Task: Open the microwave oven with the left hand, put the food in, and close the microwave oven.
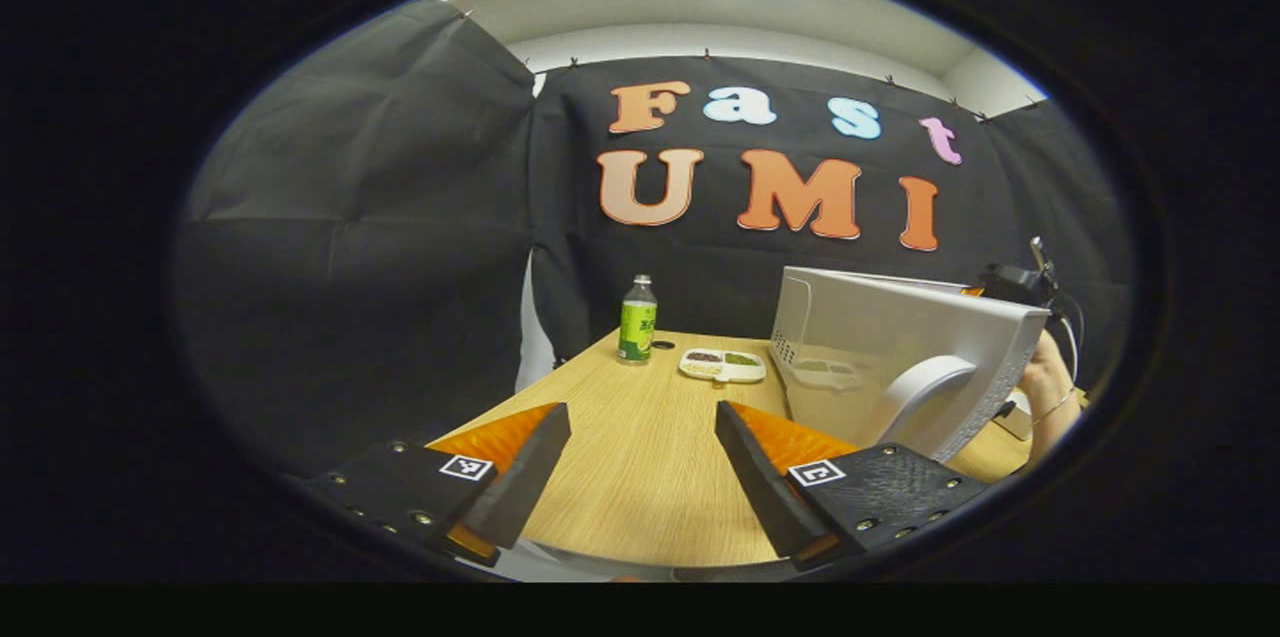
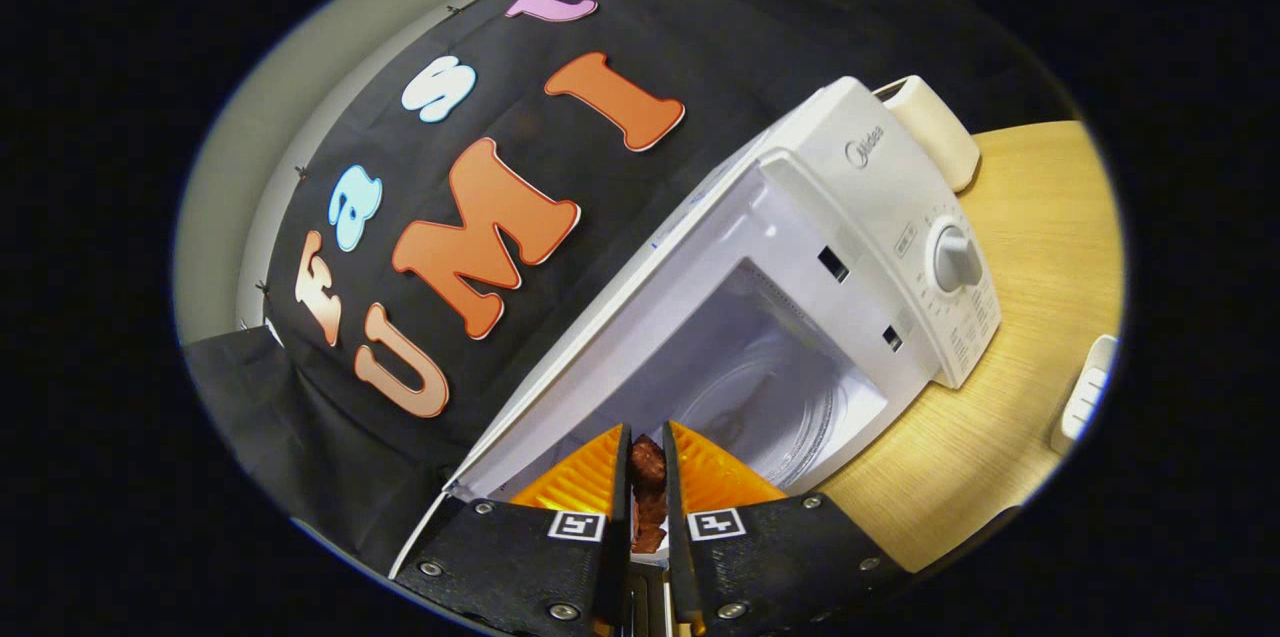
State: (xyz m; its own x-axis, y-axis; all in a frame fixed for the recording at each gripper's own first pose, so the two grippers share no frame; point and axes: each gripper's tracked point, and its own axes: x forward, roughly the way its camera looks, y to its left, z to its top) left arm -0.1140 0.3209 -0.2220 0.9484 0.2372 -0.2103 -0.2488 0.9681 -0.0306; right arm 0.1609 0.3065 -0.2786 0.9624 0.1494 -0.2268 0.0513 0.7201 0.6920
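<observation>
My right gripper (image 2: 647,477) is clenched on a dark reddish-brown piece of food (image 2: 648,487), pinched between both fingers. It looks small, light and likely soft, so I judge a gentle grip at its middle best. I hold it tilted, just in front of the open microwave (image 2: 800,317), aimed at the glass plate (image 2: 770,407) inside. My left gripper (image 1: 642,462) hangs released over the table (image 1: 640,437), beside the swung-out door (image 1: 900,357).

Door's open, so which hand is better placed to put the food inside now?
Right. Its tool is shut on the food, facing the open microwave cavity. The left tool is open, behind the door.
</observation>
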